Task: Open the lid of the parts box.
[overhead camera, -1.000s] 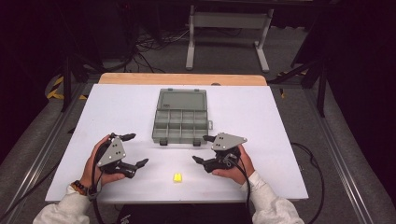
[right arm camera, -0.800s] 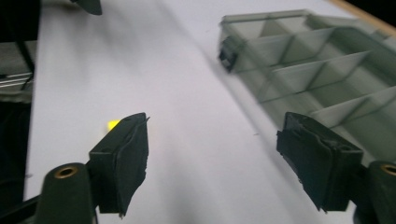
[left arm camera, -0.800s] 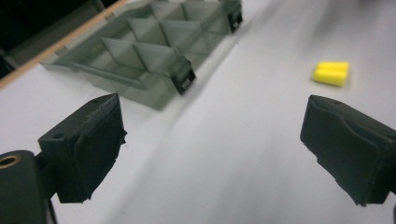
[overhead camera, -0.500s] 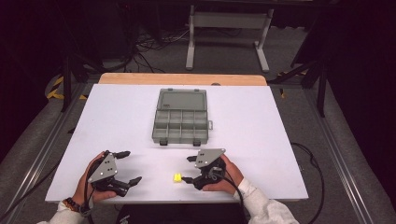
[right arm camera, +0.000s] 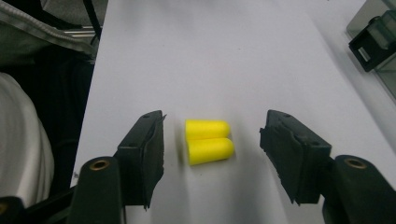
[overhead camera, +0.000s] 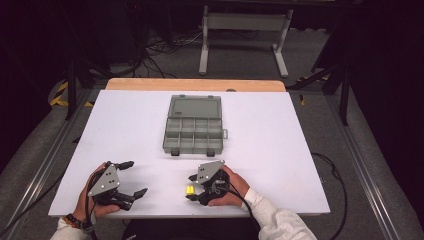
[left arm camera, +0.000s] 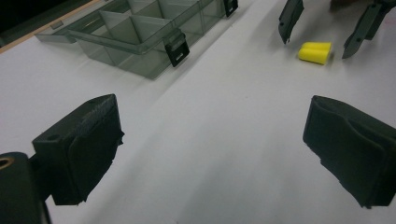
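Straddling yellow earplugs [right arm camera: 208,141], right tool [right arm camera: 212,144] open; organizer box [overhead camera: 193,125] well apart.

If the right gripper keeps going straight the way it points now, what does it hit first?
The pair of yellow foam earplugs: they lie on the white table between the open fingers of the right gripper. Beyond them, only bare table.

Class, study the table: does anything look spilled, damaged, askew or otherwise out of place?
Nothing stands out. The compartment box lies open and square on the table, its compartments apparently empty. Two yellow earplugs lie side by side between the open jaws of the right gripper.
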### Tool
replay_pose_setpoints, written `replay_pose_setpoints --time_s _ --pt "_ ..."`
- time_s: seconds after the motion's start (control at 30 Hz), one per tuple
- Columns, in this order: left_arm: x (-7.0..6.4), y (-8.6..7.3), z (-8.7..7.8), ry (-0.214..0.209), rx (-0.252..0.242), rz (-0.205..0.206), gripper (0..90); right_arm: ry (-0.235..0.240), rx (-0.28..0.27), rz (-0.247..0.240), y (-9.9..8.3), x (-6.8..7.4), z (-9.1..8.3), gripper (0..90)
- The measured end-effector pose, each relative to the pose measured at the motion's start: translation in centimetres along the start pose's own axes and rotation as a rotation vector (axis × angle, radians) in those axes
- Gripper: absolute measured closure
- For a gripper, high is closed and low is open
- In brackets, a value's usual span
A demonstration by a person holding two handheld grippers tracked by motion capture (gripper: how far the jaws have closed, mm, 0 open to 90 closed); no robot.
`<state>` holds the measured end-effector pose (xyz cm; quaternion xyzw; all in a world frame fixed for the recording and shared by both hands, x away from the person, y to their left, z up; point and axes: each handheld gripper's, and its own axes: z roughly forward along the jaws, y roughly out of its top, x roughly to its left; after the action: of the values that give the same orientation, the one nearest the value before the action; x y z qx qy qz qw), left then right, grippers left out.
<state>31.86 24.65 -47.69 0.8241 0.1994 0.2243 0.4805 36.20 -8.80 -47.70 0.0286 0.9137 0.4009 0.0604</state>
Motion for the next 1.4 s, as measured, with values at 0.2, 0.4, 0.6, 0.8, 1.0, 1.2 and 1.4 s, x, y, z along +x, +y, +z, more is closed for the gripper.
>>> replay_pose_setpoints --time_s 0.2,0.4,0.6,0.8,1.0,1.2,1.4 --pt "0.71 -0.15 -0.34 0.007 -0.013 -0.015 5.3 0.043 -0.006 -0.003 -0.29 -0.24 0.05 51.3" --pt "0.58 -0.12 -0.43 0.005 -0.006 0.003 5.2 0.050 -0.009 0.009 -0.34 -0.24 -0.03 56.6" --pt "0.67 -0.27 -0.70 0.002 -0.010 -0.001 5.2 0.055 -0.006 -0.005 -0.35 -0.40 -0.16 68.1" --pt "0.84 -0.44 -0.83 0.003 -0.010 -0.011 5.3 0.056 -0.001 -0.022 -0.16 -0.28 -0.16 70.1" --pt "0.89 -0.45 -0.86 0.009 -0.009 -0.015 5.4 0.054 0.000 -0.018 -0.31 -0.18 -0.42 69.4" --pt "0.98 -0.48 -0.86 0.015 0.000 -0.011 5.5 0.051 0.003 -0.013 -0.39 -0.07 -0.58 67.6" --pt "1.00 -0.54 -0.89 0.017 0.002 -0.015 5.5 0.058 0.005 -0.002 -0.52 -0.01 -0.65 68.2"
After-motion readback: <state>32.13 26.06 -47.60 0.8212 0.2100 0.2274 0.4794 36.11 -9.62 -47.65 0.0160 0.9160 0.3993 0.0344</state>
